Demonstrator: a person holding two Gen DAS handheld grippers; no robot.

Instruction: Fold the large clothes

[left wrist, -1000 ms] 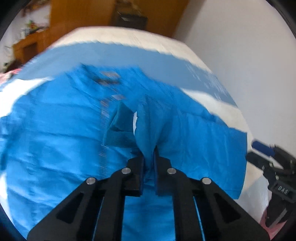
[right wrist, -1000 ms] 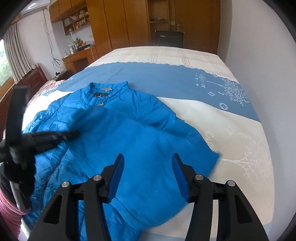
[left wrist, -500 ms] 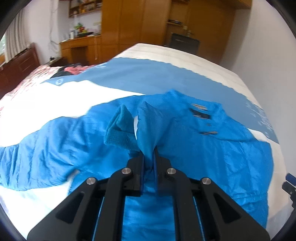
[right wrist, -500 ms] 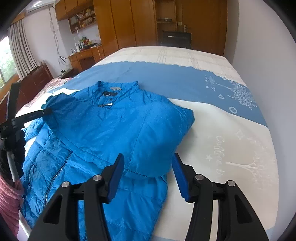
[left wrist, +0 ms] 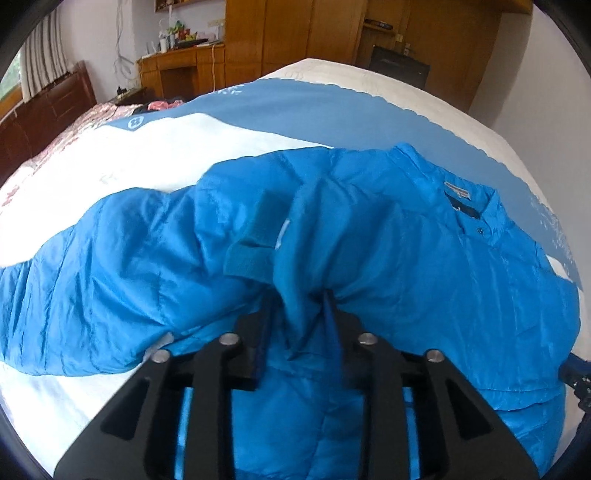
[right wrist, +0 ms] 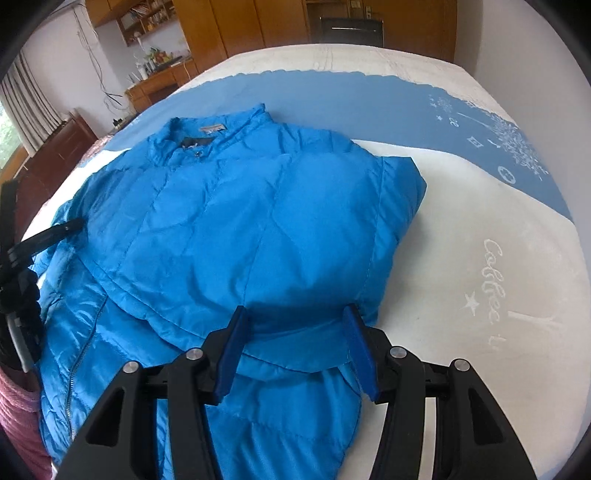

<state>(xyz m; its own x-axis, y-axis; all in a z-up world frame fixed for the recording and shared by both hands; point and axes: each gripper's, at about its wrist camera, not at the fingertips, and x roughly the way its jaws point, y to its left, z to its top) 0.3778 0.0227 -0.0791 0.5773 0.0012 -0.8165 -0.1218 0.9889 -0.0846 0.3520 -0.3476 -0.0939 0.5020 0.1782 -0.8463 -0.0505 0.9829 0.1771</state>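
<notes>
**Blue jacket on the bed, one sleeve cuff pinched**

The bed (right wrist: pixel 461 221) carries a white cover with a broad blue band across it. To the right of the jacket (right wrist: pixel 240 229) a wide stretch of white cover lies bare, reaching to the wall side. In the left wrist view, bare white cover also lies to the left of the jacket and along the near edge. At the far end of the bed stand a wooden wardrobe (left wrist: pixel 295 33) and a desk (left wrist: pixel 181 70); a dark wooden headboard (left wrist: pixel 48 107) stands at the left.

The jacket is bright blue, quilted and puffy, lying collar away from the cameras. Its right sleeve is folded in across the chest, giving a straight folded edge on the right side. A zipper (right wrist: pixel 79 354) runs down the front at the lower left.

The left gripper (left wrist: pixel 299 310) has its fingers closed on a bunched sleeve cuff (left wrist: pixel 258 240), held up over the jacket. The right gripper (right wrist: pixel 295 347) has its fingers spread wide apart just over the folded sleeve, gripping nothing.
</notes>
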